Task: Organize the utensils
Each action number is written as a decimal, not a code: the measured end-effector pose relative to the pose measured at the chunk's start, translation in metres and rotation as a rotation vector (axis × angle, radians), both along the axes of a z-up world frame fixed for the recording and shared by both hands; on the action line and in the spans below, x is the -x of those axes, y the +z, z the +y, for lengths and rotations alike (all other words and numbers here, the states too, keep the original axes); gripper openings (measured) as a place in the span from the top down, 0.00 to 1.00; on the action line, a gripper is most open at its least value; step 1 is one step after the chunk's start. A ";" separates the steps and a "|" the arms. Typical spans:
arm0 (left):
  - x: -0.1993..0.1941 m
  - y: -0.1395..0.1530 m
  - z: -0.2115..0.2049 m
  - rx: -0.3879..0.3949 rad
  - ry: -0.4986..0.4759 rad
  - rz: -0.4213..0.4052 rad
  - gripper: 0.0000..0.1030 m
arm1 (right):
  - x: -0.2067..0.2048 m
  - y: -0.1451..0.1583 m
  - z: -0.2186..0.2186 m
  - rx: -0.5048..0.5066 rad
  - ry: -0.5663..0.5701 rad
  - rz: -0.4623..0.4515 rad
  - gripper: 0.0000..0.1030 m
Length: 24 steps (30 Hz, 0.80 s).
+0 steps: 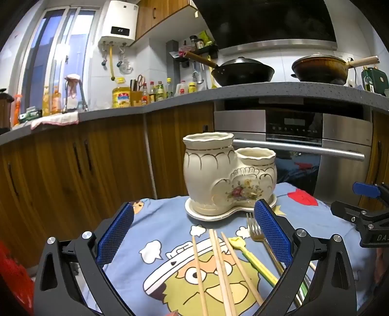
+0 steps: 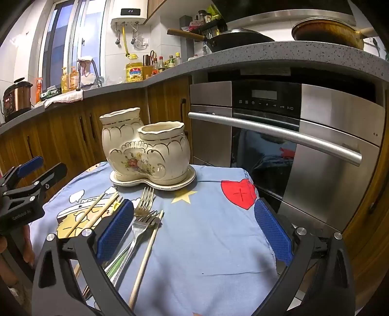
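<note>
Both my claws hang released, my left gripper [image 1: 193, 231] above the chopsticks [image 1: 220, 262] and my right gripper [image 2: 194, 229] beside the forks [image 2: 143, 214]; the holder [image 2: 145, 153] stands just behind them on the cloth [image 2: 206, 243].

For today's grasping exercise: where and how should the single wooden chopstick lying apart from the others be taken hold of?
Grip the chopstick mid-shaft, below the fork tines that cross its far end. It lies flat on the cloth pointing away, so bring the open right hand-held gripper down from above, one pad each side.

Home kitchen: woks [image 1: 243, 71] on grey counter [image 1: 267, 91], built-in oven [image 2: 287, 136], wall water heater [image 1: 119, 23], wooden cabinets [image 1: 73, 158].
</note>
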<state>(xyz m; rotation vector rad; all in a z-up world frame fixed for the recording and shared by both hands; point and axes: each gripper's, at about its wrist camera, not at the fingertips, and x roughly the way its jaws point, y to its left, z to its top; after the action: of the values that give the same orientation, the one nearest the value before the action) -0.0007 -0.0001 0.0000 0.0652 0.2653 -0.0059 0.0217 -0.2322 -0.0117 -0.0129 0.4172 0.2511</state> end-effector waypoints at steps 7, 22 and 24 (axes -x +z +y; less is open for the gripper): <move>0.000 0.000 0.000 -0.001 0.001 0.000 0.05 | 0.000 0.000 0.001 0.005 -0.005 0.001 0.05; 0.000 0.000 -0.001 -0.007 0.001 0.001 0.05 | -0.001 -0.002 0.002 0.006 0.001 0.005 0.05; 0.000 0.000 -0.001 -0.008 0.001 0.001 0.05 | -0.001 -0.002 0.001 0.003 0.003 0.007 0.05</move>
<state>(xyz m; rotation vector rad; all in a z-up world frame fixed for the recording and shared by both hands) -0.0007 -0.0009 -0.0001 0.0728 0.2661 -0.0044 0.0226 -0.2310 -0.0132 -0.0156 0.4244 0.2537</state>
